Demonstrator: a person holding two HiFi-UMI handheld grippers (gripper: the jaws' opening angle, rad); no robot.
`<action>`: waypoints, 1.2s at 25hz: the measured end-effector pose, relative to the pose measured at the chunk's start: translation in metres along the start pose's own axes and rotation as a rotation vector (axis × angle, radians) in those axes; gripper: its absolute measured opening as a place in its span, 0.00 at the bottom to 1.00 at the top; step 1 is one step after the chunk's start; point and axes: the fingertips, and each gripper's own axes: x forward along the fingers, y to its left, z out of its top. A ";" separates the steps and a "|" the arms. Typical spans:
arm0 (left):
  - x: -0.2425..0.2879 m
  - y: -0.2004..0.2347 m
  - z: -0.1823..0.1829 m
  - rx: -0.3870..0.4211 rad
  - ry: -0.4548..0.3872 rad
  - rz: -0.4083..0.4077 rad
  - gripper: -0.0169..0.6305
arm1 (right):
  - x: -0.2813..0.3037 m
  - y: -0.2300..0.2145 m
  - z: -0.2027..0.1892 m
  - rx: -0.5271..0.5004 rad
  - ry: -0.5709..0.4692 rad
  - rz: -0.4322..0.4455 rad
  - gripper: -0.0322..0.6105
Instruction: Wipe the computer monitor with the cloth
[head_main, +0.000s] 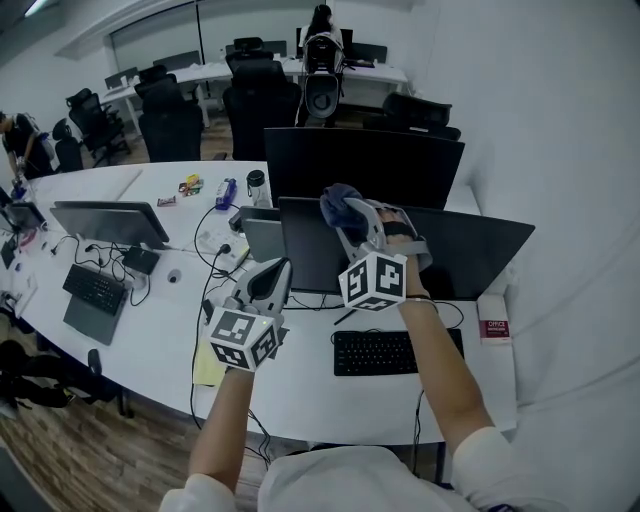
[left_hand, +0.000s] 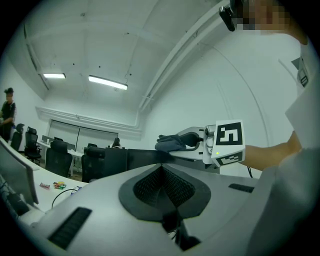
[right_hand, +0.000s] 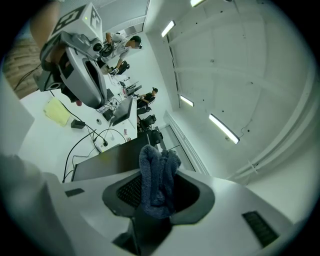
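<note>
The dark monitor (head_main: 470, 255) stands at the back of the white desk (head_main: 300, 385), facing me. A blue-grey cloth (head_main: 338, 200) rests at the screen's top left corner, with my right gripper (head_main: 347, 215) shut on it. In the right gripper view the cloth (right_hand: 157, 180) hangs bunched between the jaws, above the monitor's top edge (right_hand: 107, 160). My left gripper (head_main: 272, 276) hovers over the desk left of the screen, shut with nothing in it. From the left gripper view its jaws (left_hand: 162, 185) meet, and beyond them the cloth (left_hand: 170, 144) shows in the right gripper (left_hand: 192, 145).
A black keyboard (head_main: 395, 352) lies in front of the monitor, a white box (head_main: 493, 322) to its right. A second monitor (head_main: 360, 165) stands behind. On the left are another screen (head_main: 110, 222), a keyboard (head_main: 95, 288), cables (head_main: 205, 290), a yellow pad (head_main: 208, 365) and a bottle (head_main: 257, 185).
</note>
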 end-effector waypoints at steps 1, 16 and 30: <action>-0.003 0.003 0.000 0.000 -0.002 0.006 0.04 | 0.003 0.002 0.007 0.001 -0.009 0.004 0.28; -0.038 0.052 -0.009 -0.032 -0.009 0.085 0.04 | 0.043 0.026 0.087 0.078 -0.116 0.015 0.28; -0.047 0.065 -0.023 -0.059 0.015 0.094 0.04 | 0.057 0.044 0.118 0.536 -0.240 0.007 0.28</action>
